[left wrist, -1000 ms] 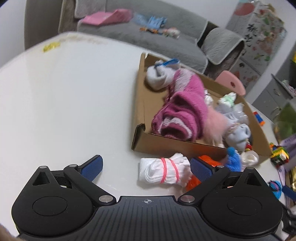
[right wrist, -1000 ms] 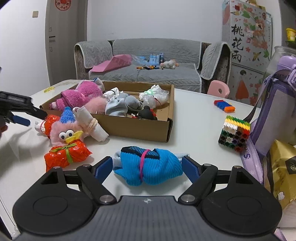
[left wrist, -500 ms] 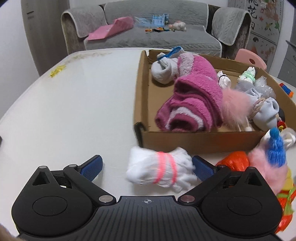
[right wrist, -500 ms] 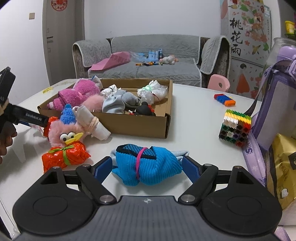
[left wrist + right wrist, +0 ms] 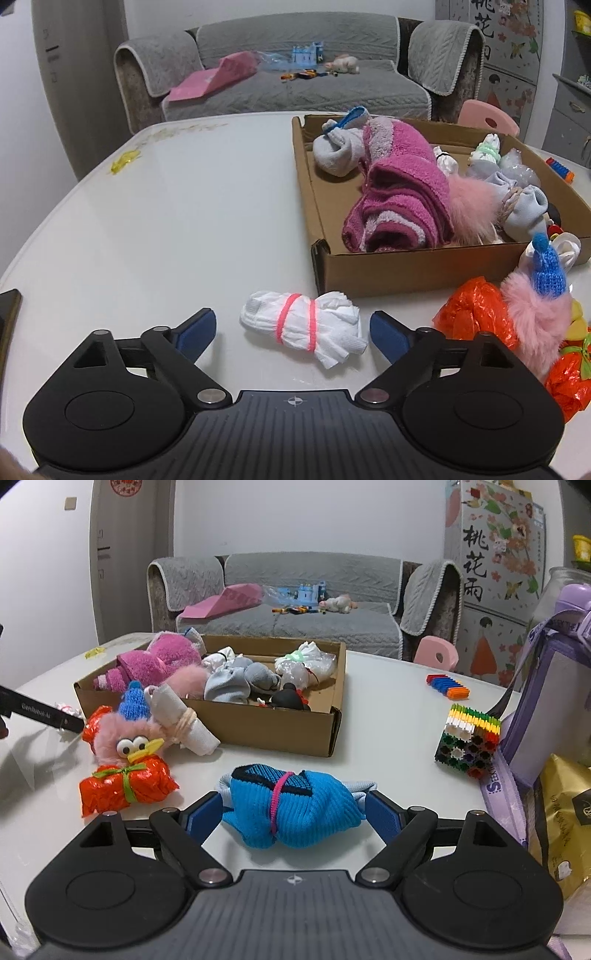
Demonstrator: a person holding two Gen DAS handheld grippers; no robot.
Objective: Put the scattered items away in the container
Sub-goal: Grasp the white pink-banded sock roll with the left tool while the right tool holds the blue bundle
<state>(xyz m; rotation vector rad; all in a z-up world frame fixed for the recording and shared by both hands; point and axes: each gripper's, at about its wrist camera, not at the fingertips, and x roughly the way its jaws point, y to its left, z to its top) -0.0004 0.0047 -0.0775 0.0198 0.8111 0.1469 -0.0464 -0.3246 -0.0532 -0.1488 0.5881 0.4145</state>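
Both grippers straddle bundles in front of the box [image 5: 406,273].
Left gripper [image 5: 291,332], now squared up, is closing around the white bundle [image 5: 301,328], untouched; right gripper [image 5: 293,812] widens, pads beside the blue bundle [image 5: 291,808], as before.

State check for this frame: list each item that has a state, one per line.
Left hand-held gripper: jaws closing around the white sock bundle, pads not touching it.
White sock bundle: banded, lying on the table outside the box.
Right hand-held gripper: jaws opening, blue sock bundle between them.
Blue sock bundle: banded, on the table.
Cardboard box: open-topped, partly filled.
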